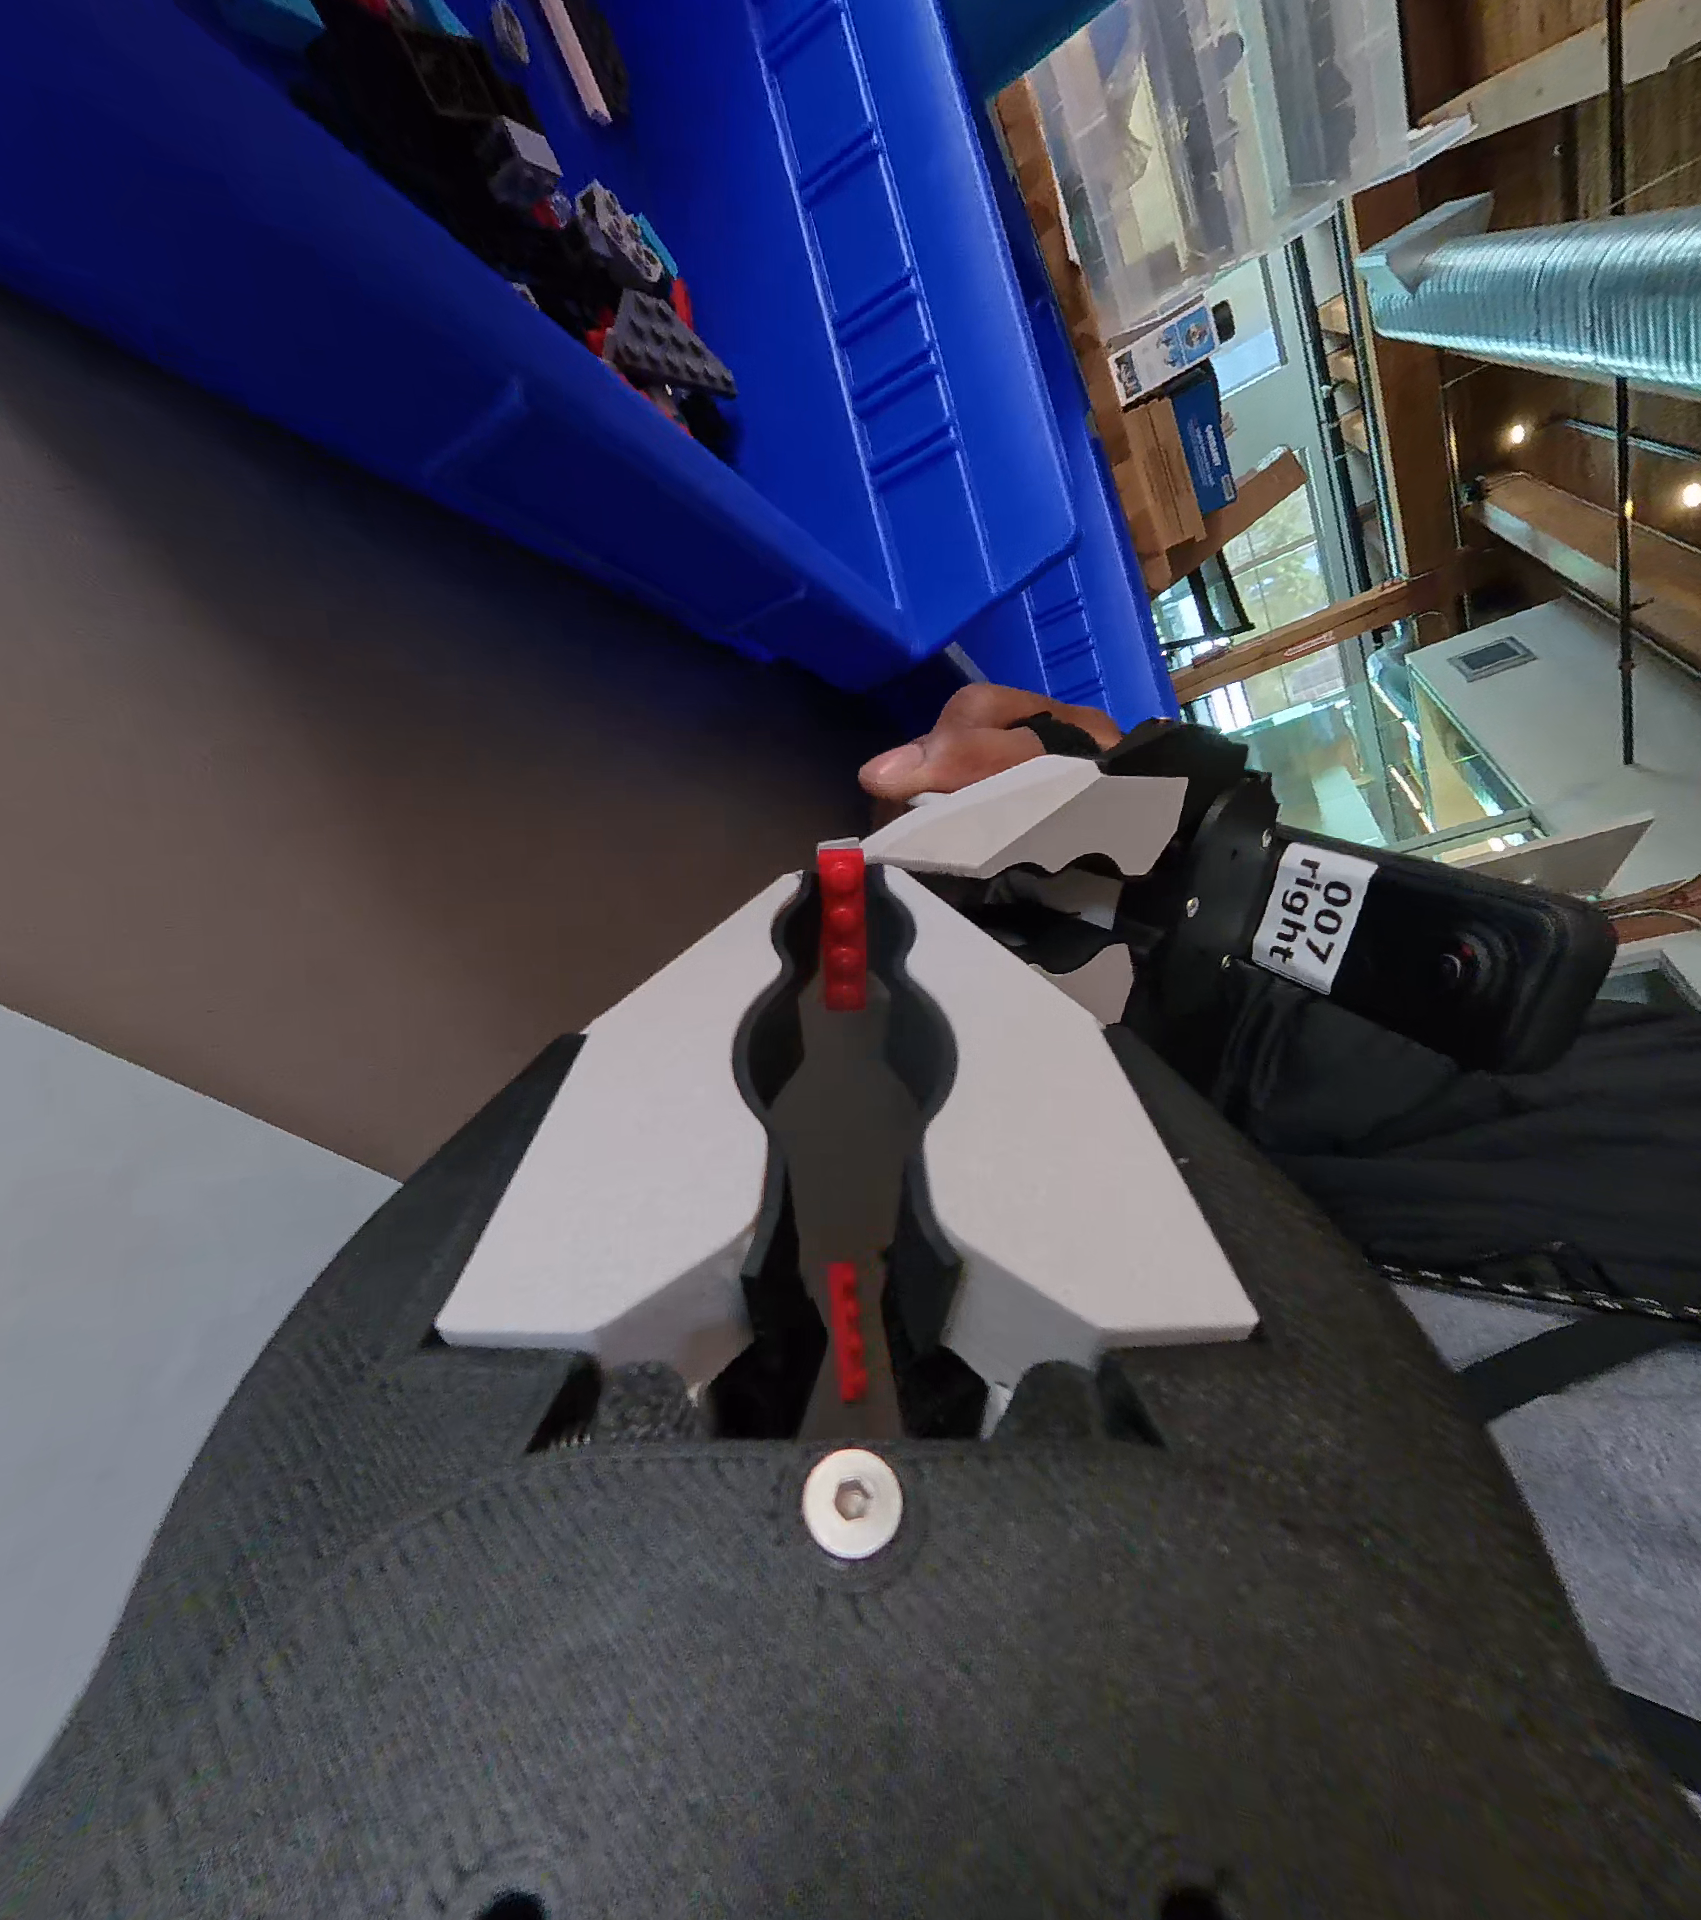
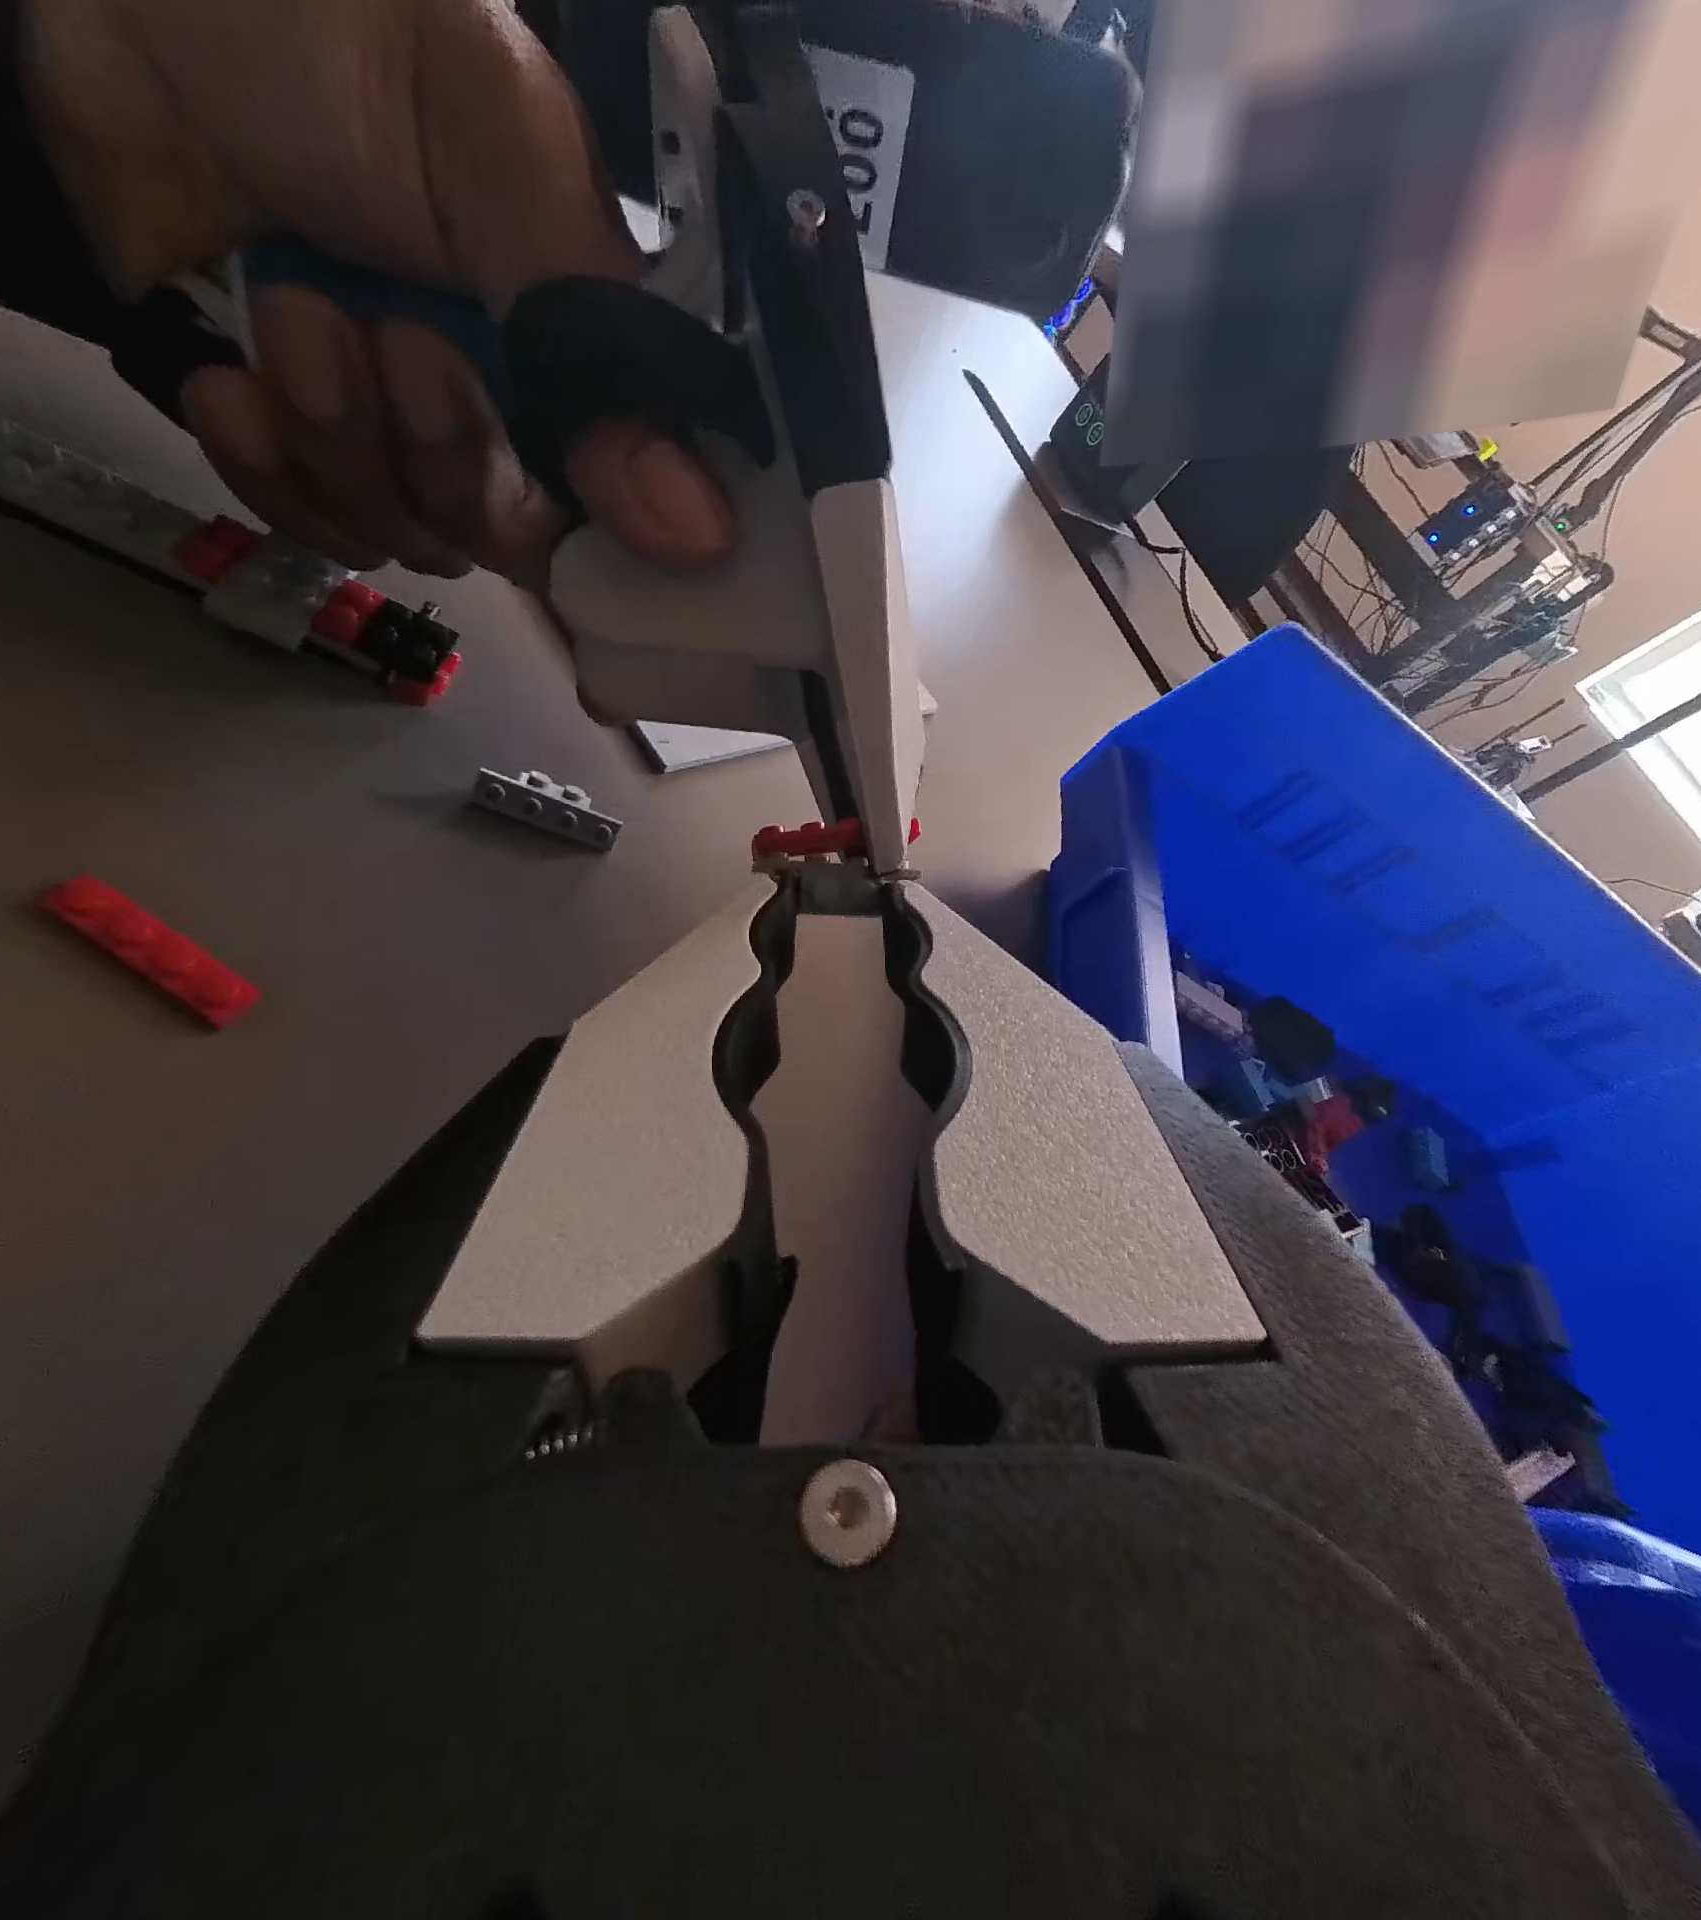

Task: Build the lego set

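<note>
My left gripper (image 1: 841,883) is shut on a thin red four-stud plate (image 1: 841,930), held edge-on between its tips. My right gripper (image 2: 835,888) is shut on a small grey piece (image 2: 830,899). The two grippers meet tip to tip above the table. In the right wrist view the left gripper (image 2: 872,836) comes down from above with the red plate (image 2: 804,836) touching the top of the grey piece. In the left wrist view the right gripper (image 1: 887,847) reaches in from the right, and the grey piece (image 1: 841,844) sits at the red plate's far end.
A blue bin (image 1: 929,436) of loose bricks stands close by; it also shows in the right wrist view (image 2: 1448,883). On the brown table (image 2: 202,1143) lie a red plate (image 2: 150,966), a grey studded plate (image 2: 545,810) and a partial grey, red and black build (image 2: 337,613). Less than 4 cm separates the two grippers' tips.
</note>
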`<state>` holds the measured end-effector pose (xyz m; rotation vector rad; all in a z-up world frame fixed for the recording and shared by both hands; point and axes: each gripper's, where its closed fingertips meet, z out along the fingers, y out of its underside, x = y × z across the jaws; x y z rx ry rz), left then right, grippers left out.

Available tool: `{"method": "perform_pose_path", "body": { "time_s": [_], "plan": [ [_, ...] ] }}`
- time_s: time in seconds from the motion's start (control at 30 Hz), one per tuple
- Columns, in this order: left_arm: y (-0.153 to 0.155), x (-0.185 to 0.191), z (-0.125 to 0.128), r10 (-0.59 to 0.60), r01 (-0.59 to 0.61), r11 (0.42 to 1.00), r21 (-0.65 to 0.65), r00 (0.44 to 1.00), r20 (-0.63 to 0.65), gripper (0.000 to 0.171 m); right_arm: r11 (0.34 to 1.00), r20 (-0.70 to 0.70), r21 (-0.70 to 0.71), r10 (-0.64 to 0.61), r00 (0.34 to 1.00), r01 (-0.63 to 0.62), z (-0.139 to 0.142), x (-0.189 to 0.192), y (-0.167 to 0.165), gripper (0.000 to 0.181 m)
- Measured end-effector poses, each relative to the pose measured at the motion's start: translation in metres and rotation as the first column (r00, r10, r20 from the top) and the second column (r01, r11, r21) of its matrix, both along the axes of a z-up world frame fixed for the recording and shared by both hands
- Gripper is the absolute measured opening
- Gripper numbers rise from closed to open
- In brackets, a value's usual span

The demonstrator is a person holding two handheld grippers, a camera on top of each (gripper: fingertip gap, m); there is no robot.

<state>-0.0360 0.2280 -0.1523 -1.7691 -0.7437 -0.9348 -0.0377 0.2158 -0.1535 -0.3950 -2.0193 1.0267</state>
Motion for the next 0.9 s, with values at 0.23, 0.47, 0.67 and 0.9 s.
{"method": "perform_pose_path", "body": {
  "time_s": [0.23,0.47,0.67,0.9],
  "plan": [
    [-0.001,-0.002,0.009,0.008,-0.015,0.998,0.064,0.994,0.113,0.007,1.000,-0.027,-0.020,-0.006,1.000,0.005,0.008,0.000,0.001,0.018],
    [0.000,-0.002,0.010,0.022,-0.030,0.998,0.063,0.992,0.128,0.007,1.000,-0.040,-0.028,-0.008,0.999,0.007,0.011,0.000,0.001,0.018],
    [0.002,-0.003,0.012,0.042,-0.054,0.996,0.075,0.986,0.160,0.009,0.999,-0.051,-0.038,-0.019,0.998,0.017,0.013,-0.002,0.002,0.018],
    [0.003,-0.005,0.008,0.055,-0.067,0.996,0.059,0.983,0.174,0.012,0.999,-0.028,-0.028,-0.031,0.999,0.031,0.008,-0.003,0.003,0.018]
  ]
}}
